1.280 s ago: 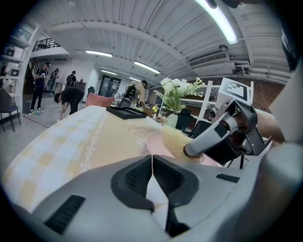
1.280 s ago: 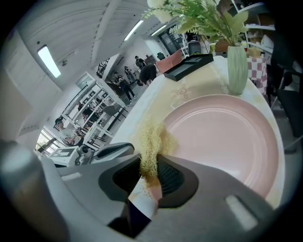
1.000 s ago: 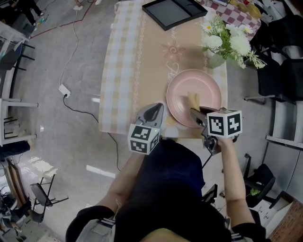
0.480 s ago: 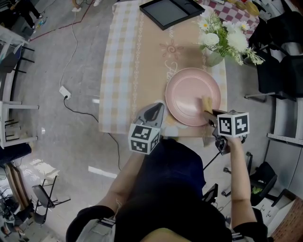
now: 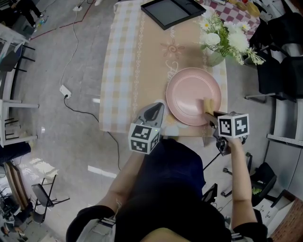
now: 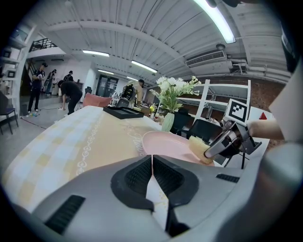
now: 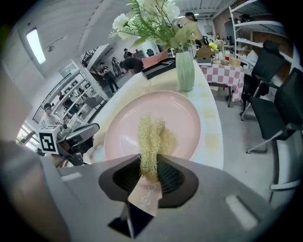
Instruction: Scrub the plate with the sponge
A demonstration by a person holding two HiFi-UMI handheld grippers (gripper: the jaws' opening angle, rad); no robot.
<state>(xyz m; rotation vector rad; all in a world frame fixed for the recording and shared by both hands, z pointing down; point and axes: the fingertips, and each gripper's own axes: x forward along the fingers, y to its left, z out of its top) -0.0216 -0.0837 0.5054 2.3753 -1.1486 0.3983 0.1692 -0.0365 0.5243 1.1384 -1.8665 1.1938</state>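
Note:
A pink plate [image 5: 189,92] lies on the tan tablecloth near the table's front right corner. My right gripper [image 5: 211,113] is shut on a yellow fibrous sponge [image 5: 207,105], which rests on the plate's right near part. From the right gripper view the sponge [image 7: 150,139] stands up between the jaws over the plate [image 7: 180,118]. Left of the plate, at the table's front edge, my left gripper [image 5: 155,108] hovers shut with nothing in it. The left gripper [image 6: 152,158] view shows the plate [image 6: 163,142], the sponge [image 6: 197,144] and the right gripper [image 6: 212,150].
A green vase [image 5: 215,57] of white flowers stands just behind the plate, at the right table edge. A black tray [image 5: 171,11] lies at the far end. Black chairs [image 5: 279,71] stand to the right of the table. A cable [image 5: 71,90] runs on the floor at left.
The right gripper has swept the sponge from the plate's near middle to its right side. In the last half second it hardly moved. The left gripper stayed put.

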